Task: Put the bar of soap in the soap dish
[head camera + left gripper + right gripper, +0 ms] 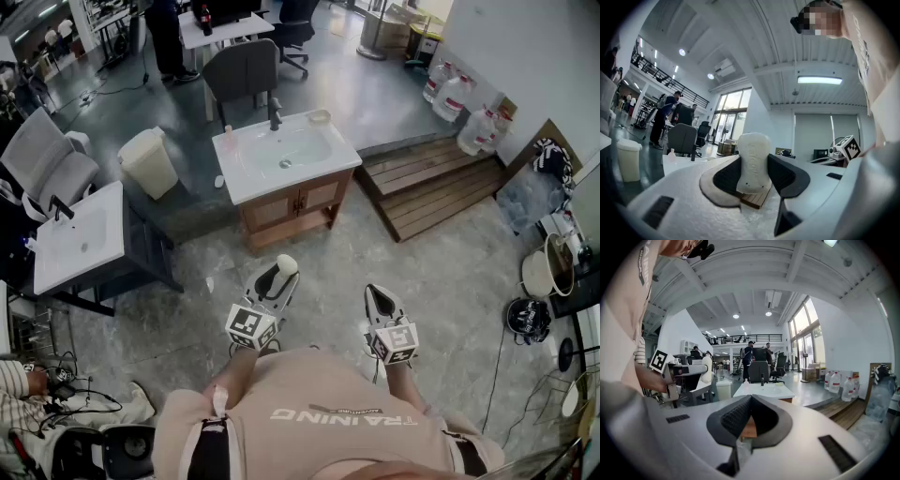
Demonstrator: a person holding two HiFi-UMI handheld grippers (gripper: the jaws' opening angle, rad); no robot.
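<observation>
My left gripper (280,276) is shut on a white bar of soap (287,264), which stands upright between its dark pads. From the left gripper view the soap (752,161) fills the gap of the left gripper (753,174). My right gripper (379,300) is beside it at the same height, its jaws together with nothing in them; in its own view the right gripper (750,403) has its tips meeting. The soap dish (320,116) sits at the far right corner of the white sink top (246,173) on a wooden cabinet, well ahead of both grippers. The right gripper view also shows the dish (779,384).
A second white sink (80,239) stands at the left, with a white bin (150,161) behind it. A grey chair (242,70) is beyond the sink cabinet. A wooden platform (431,183) and water jugs (459,98) are at the right. Cables lie at the lower left.
</observation>
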